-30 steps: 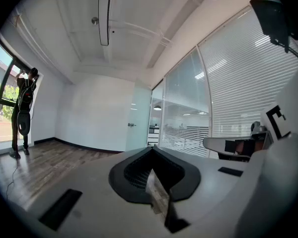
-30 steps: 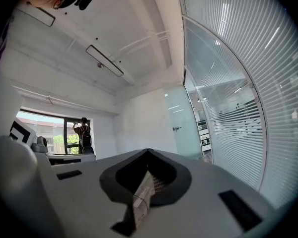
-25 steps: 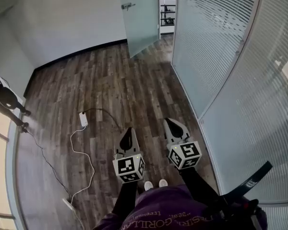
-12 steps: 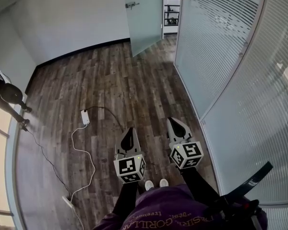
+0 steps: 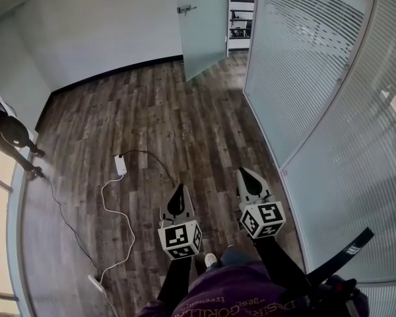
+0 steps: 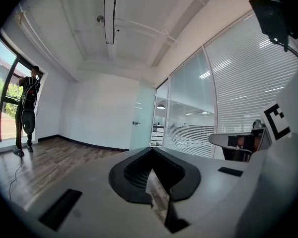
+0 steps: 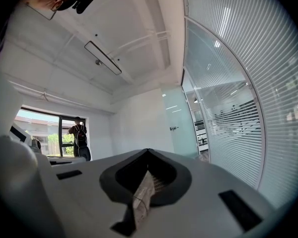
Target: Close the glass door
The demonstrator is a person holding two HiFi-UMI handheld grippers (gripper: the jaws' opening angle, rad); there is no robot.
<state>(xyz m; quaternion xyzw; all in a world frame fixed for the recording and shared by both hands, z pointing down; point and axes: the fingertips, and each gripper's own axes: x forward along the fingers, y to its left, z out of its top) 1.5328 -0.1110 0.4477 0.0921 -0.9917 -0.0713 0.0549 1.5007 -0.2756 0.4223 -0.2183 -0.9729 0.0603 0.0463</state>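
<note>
Walking in: over the last second the glass door (image 5: 203,25) has slid right in the head view, and both tools sit lower in frame.

Head view: door stands ajar, well ahead of the left tool (image 5: 179,191) and right tool (image 5: 245,177). I'd keep closing in, then push flat on the pane beside the handle (image 5: 185,8). Door's top is cut off.

Left tool view: jaws together, nothing between them. Door (image 6: 142,115) is ahead, handle tiny.

Right tool view: same, pinched shut and empty. Door (image 7: 181,120) is ahead, but I can't make out its latch edge.
</note>
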